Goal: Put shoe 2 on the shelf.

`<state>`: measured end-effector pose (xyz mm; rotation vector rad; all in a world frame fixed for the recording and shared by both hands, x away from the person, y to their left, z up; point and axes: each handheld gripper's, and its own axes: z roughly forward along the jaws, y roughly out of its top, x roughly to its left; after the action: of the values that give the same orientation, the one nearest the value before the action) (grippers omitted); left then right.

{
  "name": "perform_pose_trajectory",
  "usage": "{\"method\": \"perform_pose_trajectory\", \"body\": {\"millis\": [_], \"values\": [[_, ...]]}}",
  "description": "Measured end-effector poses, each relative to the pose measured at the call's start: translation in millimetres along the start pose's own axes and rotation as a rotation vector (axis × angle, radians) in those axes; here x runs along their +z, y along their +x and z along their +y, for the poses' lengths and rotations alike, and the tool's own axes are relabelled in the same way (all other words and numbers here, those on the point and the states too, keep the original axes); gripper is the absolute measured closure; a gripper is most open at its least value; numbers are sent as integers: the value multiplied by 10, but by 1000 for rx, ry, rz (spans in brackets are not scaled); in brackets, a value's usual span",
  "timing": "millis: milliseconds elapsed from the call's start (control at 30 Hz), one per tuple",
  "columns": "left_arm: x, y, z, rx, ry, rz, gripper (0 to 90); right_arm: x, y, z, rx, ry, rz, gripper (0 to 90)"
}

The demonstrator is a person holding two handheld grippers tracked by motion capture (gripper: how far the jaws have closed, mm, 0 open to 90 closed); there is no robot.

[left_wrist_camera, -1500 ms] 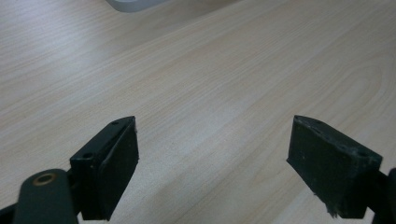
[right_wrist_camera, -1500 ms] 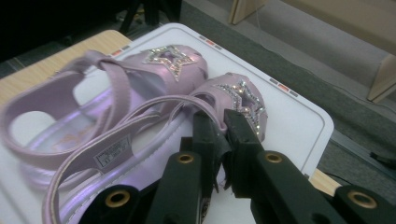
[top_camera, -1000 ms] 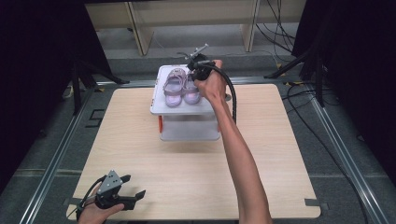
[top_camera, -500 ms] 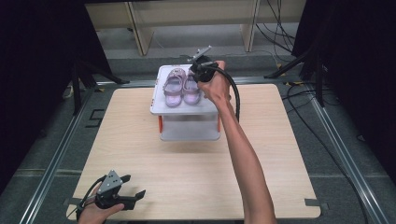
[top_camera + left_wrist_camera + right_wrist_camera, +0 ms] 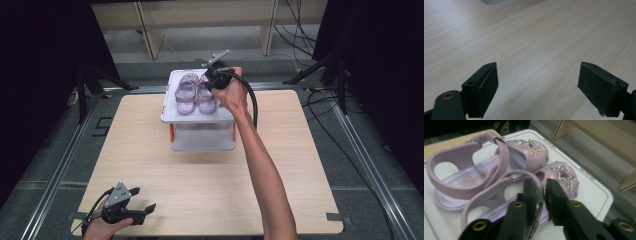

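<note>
Pair of lilac sandals (image 5: 196,95) on a white stand (image 5: 200,131) at the bench's (image 5: 210,185) far edge. Right tool (image 5: 543,192) straddles the nearer sandal's (image 5: 529,192) side strap; its jaws have just been opening, a narrow gap now showing, strap apparently released. Left tool (image 5: 142,210) rests wide apart near the bench's front. Judgement: sandals light, straps soft and pliable; grip the strap or heel band, not the glittered star.

Pale wooden table (image 5: 210,200) (dark cables (image 5: 345,107) beyond, on floor)
</note>
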<state>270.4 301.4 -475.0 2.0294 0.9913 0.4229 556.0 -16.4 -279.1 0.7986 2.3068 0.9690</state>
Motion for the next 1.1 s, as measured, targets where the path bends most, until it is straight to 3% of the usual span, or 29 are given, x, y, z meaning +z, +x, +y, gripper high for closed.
{"method": "perform_pose_trajectory", "body": {"millis": [100,200,267,333,467,567,667,833,867,933,1100], "values": [[-6,11,0,11,10,3,160,-37,-14,-3,19,-14,1,704],[4,-5,1,-4,-2,-1,160,-119,-11,-29,61,-27,13,646],[8,-7,1,-3,2,2,160,-135,-15,-39,59,-28,18,646],[15,-13,2,-4,-1,-1,160,-216,-9,-84,120,-54,59,635],[17,-6,3,-8,-4,-2,160,-296,-20,-132,139,-62,77,630],[7,24,4,9,12,13,160,-438,-8,-202,150,-88,118,623],[9,22,1,-4,2,11,160,-559,13,-280,165,-122,148,619],[5,21,-2,1,6,5,160,-688,70,-424,194,-131,181,604],[18,12,-5,-13,-2,6,160,-708,87,-451,203,-127,187,599],[22,27,-3,3,15,17,160,-746,104,-519,173,-136,193,589],[19,26,-1,-7,10,17,160,-842,162,-682,191,-158,214,575]]}}
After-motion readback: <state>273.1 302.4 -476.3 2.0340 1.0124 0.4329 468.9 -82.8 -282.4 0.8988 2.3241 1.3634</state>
